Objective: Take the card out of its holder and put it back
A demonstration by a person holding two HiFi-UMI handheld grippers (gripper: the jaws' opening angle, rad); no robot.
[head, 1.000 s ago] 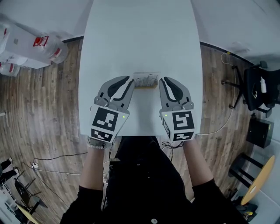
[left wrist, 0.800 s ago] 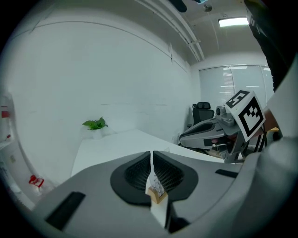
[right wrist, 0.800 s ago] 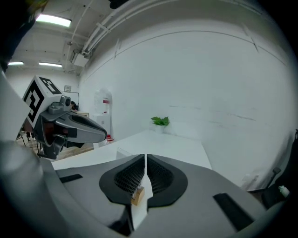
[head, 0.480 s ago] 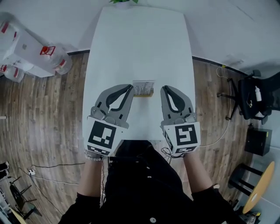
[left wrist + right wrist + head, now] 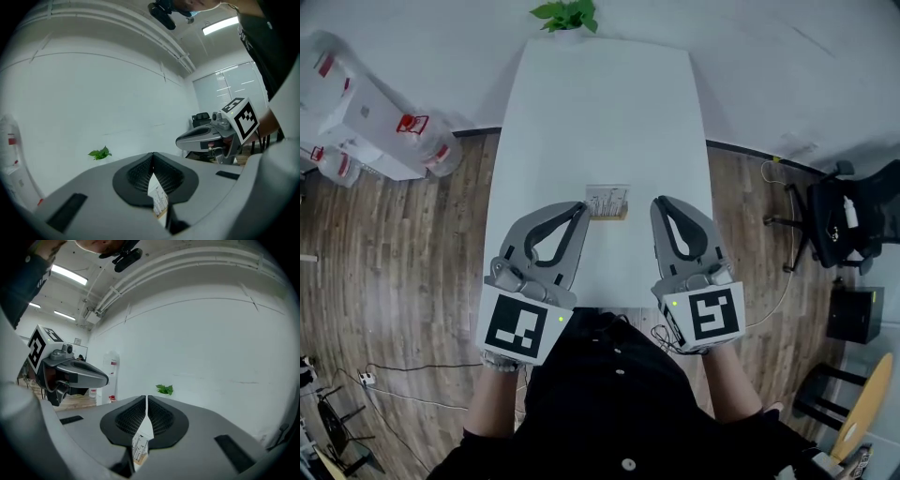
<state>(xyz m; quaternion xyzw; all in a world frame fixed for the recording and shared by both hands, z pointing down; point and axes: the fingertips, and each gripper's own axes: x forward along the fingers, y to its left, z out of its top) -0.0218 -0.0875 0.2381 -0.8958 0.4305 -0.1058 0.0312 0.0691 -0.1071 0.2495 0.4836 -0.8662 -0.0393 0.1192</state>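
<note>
Looking down from the head view, we take the holder as our landmark. The white table spreads under it and far beyond it on every side.

The left gripper has its tip just beside the holder's left end; we cannot tell whether the two touch. Its own view shows the jaws pressed together at the tips with nothing between them. The right gripper sits to the holder's right, near it but clearly apart. Its jaws are likewise closed on nothing.

The wooden holder is a low strip lying between the two tips. The card stands upright in its slot. That fits a card waiting to be drawn out as well as one already set back in, and we cannot say which.

We judge the main hazard to be the left tip's closeness. A small sideways drift could nudge the light holder, sliding it along the table or tipping the card over. If the card is to be pulled, jaws that open late would push it rather than pinch it. A pull with the holder unbraced might lift the holder along with it. The card also looks thin, so a hard or off-centre pinch could bend it.
</note>
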